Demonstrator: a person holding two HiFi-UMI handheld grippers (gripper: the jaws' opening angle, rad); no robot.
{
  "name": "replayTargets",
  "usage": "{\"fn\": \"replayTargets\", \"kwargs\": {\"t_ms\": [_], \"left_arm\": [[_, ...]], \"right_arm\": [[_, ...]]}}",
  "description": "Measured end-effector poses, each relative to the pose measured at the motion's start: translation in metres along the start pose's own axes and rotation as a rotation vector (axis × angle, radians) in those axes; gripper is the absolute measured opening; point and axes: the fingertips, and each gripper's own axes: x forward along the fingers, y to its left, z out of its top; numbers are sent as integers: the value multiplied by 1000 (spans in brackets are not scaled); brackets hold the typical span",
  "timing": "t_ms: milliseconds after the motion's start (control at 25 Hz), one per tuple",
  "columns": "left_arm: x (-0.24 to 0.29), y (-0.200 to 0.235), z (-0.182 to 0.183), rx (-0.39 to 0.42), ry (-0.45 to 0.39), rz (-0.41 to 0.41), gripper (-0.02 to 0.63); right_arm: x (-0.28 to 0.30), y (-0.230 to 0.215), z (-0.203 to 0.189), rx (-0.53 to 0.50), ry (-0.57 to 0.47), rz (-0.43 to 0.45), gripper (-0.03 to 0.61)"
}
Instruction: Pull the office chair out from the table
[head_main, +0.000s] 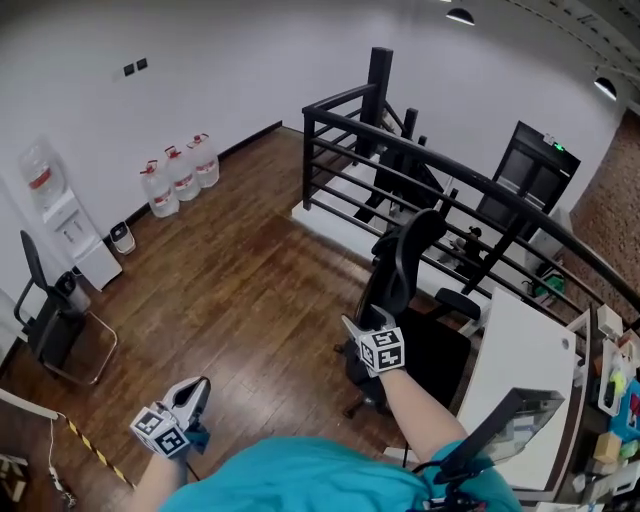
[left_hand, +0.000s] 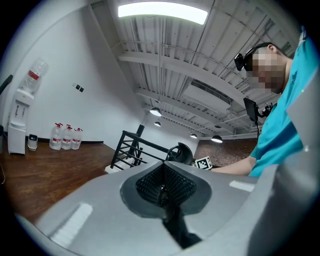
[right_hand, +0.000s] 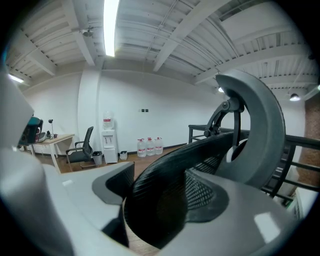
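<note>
The black office chair stands on the wooden floor, a little out from the white table. My right gripper is at the top edge of its backrest. In the right gripper view the mesh backrest edge fills the gap between the two pads, with the grey headrest arching above, so the jaws are shut on it. My left gripper hangs low at the left over bare floor, away from the chair. Its pads meet with nothing between them. The chair shows small in the distance there.
A black railing runs behind the chair. Water bottles and a dispenser stand by the far wall, with another black chair at the left. Yellow-black tape crosses the floor near me. Open wooden floor lies to the left.
</note>
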Motion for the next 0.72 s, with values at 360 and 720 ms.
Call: {"fn": "replayTargets", "kwargs": {"t_ms": [360,720], "left_arm": [[-48,44,18,-15,-29,50,20],[-110,110,35,-28,-42,183,20]], "right_arm": [[70,42,17,7,10,22,297],[143,84,41,64,22,17,276]]}}
